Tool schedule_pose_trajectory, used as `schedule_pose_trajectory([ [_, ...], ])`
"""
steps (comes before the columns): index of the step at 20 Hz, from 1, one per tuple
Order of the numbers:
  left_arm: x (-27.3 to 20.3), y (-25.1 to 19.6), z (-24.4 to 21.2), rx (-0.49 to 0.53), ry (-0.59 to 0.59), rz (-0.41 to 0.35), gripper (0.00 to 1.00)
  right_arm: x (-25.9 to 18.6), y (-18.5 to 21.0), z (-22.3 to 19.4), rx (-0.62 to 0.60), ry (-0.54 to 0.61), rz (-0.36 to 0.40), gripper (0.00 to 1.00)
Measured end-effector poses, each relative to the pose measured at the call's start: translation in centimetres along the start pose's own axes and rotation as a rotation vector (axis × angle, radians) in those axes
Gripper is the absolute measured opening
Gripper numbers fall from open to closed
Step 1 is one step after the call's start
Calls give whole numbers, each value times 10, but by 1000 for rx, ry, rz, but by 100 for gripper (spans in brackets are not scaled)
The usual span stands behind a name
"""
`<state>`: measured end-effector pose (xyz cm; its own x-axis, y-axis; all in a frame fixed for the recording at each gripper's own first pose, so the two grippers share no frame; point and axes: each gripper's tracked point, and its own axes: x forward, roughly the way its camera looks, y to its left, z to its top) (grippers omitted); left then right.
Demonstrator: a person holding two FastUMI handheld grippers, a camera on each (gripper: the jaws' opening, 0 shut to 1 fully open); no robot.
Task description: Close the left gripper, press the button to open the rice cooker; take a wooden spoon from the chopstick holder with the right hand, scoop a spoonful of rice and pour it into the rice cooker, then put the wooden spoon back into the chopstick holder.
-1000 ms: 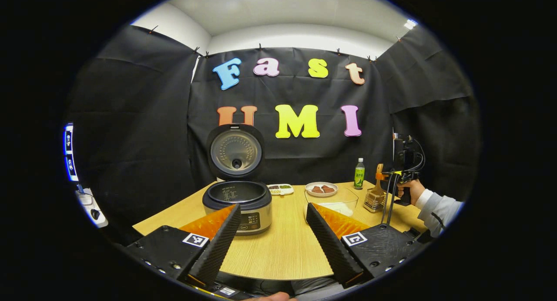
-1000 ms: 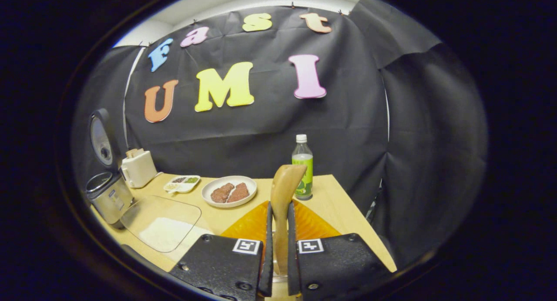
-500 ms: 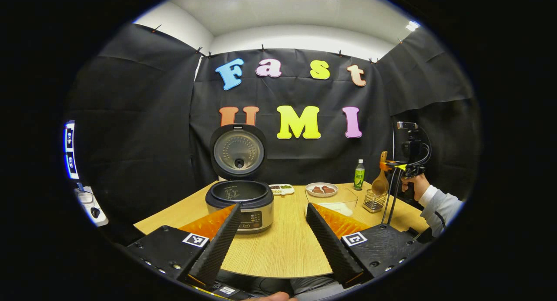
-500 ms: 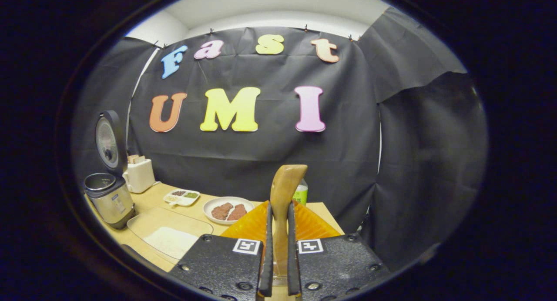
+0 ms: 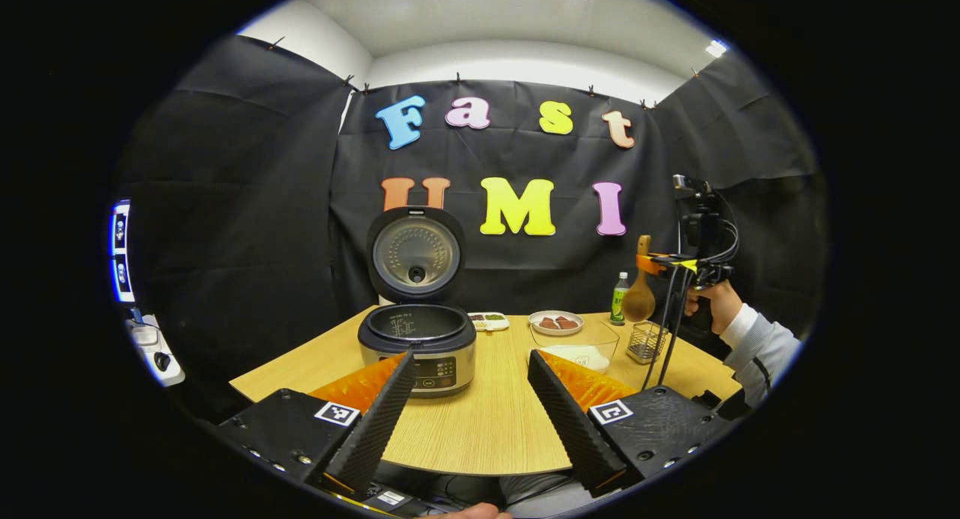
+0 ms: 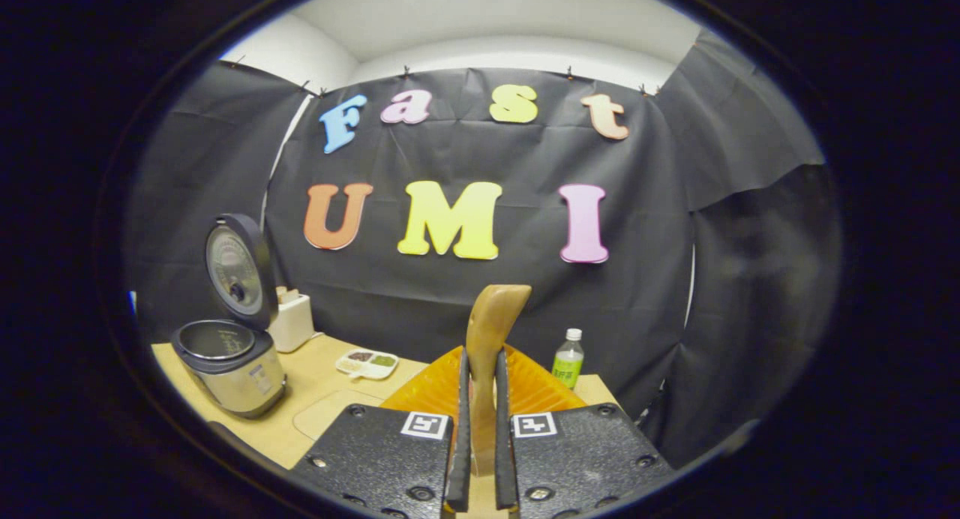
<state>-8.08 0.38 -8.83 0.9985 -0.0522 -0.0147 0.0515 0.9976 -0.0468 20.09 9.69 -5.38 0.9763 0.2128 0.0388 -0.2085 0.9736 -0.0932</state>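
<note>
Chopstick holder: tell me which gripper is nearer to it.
Right. The right gripper holds the wooden spoon just above the chopstick holder; the left gripper sits open across the table.

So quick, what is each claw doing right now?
Left claw: open, holding nothing.
Right claw: closed on the tan wooden spoon, lifted above the table.
</note>
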Motion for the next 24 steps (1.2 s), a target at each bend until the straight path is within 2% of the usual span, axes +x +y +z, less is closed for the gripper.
schedule_pose_trajectory([
  [6, -8, 15, 3, -16, -5, 5, 96, 17, 80, -13, -41, 15, 75, 17],
  [11, -10, 29, 1, -48, -1, 14, 96, 44, 111, -63, -123, 89, 31, 15],
  [15, -8, 33, -7, -70, 14, 15, 95, 62, 113, -105, -121, 153, -11, 15],
  [19, -6, 36, -13, -60, 35, 17, 94, 69, 99, -127, -126, 191, -85, 14],
  [24, -5, 36, -14, -62, 41, 13, 94, 60, 93, -139, -153, 243, -104, 15],
])
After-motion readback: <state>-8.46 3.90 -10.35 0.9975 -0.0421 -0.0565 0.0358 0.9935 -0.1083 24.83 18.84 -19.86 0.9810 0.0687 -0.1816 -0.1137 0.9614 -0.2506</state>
